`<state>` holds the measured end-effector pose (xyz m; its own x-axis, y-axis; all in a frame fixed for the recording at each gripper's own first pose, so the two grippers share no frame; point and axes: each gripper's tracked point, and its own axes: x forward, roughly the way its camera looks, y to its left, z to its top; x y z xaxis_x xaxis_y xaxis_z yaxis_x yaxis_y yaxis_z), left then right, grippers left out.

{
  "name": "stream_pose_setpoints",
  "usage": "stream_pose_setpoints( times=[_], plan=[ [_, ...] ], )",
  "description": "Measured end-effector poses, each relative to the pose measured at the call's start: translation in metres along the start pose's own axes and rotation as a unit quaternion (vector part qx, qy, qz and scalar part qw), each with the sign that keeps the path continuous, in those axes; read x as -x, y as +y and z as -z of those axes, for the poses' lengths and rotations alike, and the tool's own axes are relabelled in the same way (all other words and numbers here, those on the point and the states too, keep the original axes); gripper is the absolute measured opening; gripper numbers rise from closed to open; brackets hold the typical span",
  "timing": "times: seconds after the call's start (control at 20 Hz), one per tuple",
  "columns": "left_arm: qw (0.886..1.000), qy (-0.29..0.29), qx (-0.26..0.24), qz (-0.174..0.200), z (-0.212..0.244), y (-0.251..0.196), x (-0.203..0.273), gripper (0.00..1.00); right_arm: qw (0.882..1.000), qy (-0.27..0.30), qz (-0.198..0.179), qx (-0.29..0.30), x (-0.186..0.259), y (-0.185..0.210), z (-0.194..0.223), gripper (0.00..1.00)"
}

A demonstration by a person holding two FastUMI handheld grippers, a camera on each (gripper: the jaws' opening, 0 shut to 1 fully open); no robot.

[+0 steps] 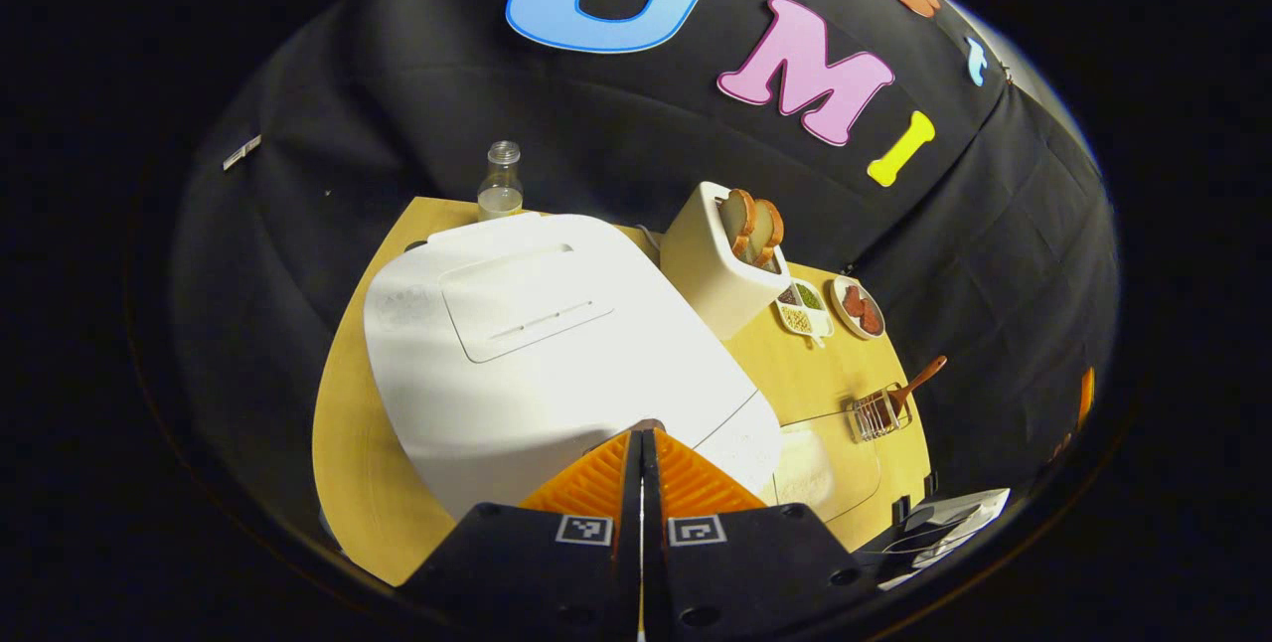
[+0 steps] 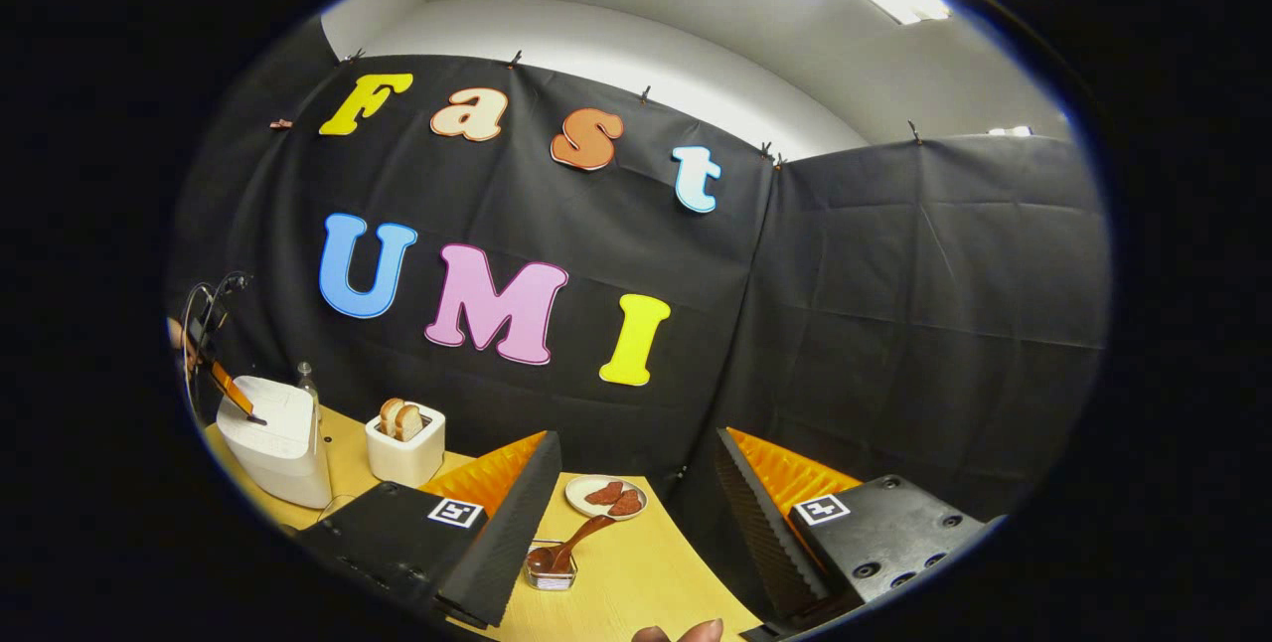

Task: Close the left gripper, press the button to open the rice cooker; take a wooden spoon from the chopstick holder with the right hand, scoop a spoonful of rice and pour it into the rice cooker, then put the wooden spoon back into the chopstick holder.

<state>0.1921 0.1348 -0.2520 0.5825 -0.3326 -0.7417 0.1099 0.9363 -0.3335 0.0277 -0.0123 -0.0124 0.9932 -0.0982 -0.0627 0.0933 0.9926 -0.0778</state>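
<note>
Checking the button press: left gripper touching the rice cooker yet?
Touching. Left gripper view: the shut left gripper tips meet the rice cooker lid's front edge, no gap visible.

A pale wooden bench (image 1: 348,443) carries a white rice cooker (image 1: 537,344), a bottle (image 1: 500,183) behind it, and beside it a toaster (image 1: 711,269), seasoning dish (image 1: 803,309), plate (image 1: 858,308) and chopstick holder (image 1: 874,415).

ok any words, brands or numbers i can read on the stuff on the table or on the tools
No readable text on any of them.
rice cooker: lid plain, nothing legible.
toaster, bottle: no marks visible.
left tool, right tool: square coded patterns, no words.
white sheet at the table edge: too blurred to read.
</note>
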Motion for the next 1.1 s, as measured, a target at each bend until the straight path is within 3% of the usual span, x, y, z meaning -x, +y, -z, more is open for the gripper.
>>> stream_pose_setpoints(
  times=[0.6,0.8,1.1],
  plan=[
    [0.998,0.029,-0.038,-0.035,0.019,0.003,-0.016,0.07,1.0,0.011,0.007,-0.012,-0.002,-0.01,0.011,0.97],
    [0.999,0.021,-0.02,-0.035,0.014,0.002,-0.014,0.07,1.0,0.011,0.005,-0.012,-0.003,-0.011,0.011,0.97],
    [0.995,-0.054,-0.067,-0.049,-0.03,-0.008,0.015,0.07,1.0,0.006,0.004,-0.004,0.0,-0.014,0.007,0.97]
  ],
)
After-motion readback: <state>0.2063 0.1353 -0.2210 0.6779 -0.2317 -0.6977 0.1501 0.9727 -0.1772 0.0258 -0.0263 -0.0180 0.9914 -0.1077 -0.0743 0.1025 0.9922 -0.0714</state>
